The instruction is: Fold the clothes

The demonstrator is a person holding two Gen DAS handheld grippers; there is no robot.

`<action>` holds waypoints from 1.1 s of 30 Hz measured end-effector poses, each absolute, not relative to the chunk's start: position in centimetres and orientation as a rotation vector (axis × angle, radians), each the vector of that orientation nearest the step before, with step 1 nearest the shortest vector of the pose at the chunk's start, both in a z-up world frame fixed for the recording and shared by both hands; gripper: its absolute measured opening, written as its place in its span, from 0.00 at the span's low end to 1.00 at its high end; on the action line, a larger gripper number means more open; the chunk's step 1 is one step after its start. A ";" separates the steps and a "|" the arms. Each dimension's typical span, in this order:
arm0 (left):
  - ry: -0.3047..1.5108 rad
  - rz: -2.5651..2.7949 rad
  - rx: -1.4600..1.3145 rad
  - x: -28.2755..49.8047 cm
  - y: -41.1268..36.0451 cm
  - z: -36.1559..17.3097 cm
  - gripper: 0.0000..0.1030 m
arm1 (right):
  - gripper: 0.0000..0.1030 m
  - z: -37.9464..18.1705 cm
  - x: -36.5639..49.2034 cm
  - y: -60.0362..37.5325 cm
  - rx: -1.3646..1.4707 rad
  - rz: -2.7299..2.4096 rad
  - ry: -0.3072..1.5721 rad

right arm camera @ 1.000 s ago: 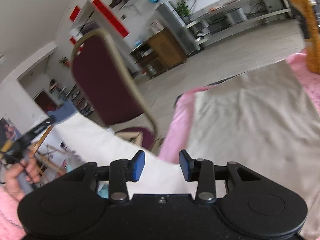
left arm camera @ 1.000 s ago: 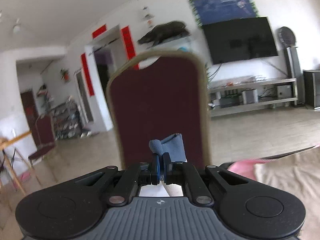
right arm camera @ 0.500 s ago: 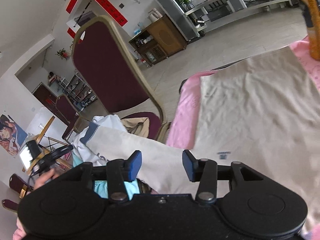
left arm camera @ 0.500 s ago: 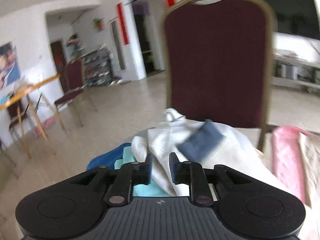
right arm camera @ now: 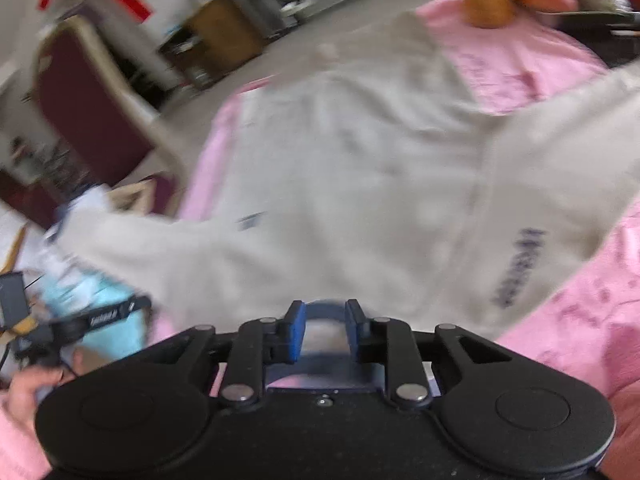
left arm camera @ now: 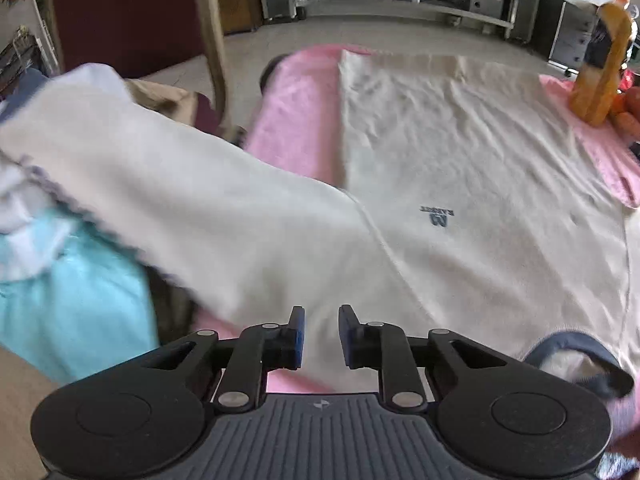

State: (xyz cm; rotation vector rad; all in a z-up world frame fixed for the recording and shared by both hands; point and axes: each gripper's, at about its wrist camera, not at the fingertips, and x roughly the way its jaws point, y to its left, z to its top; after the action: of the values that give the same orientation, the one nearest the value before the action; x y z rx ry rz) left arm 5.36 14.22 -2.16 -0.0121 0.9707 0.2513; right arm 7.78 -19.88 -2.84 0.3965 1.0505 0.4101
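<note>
Orange bottle point(left arm camera: 600, 60) beside cream sweatshirt point(left arm camera: 460, 168), chair point(left arm camera: 120, 12) nearby

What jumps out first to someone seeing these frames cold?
The cream sweatshirt spread flat over the pink cover fills both views, one sleeve trailing left off the edge over a turquoise garment. Low in the right wrist view, the right gripper frames the navy collar. An orange bottle stands at the far right corner, a maroon chair at far left.

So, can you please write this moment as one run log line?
state: sweatshirt spread on pink cloth | left gripper: jaws just opened, empty | right gripper: jaws just closing, navy collar between, grip unclear
</note>
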 end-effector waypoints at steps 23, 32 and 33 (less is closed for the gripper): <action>0.921 0.169 0.151 -0.5 9.1 -6.0 0.19 | 0.21 -5.7 5.9 -20.8 0.184 0.353 0.966; 0.968 0.030 0.210 -1.7 6.6 -6.3 0.22 | 0.22 -7.5 5.7 -18.3 0.072 0.385 1.104; 0.961 0.026 0.191 -1.5 7.0 -5.8 0.22 | 0.22 -7.2 5.6 -18.4 0.084 0.387 1.097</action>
State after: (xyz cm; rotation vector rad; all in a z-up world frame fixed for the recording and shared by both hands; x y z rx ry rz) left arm -1.54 6.97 -5.79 0.1908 0.9610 0.0255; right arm 5.60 -18.44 -7.21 0.0839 1.0965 0.3873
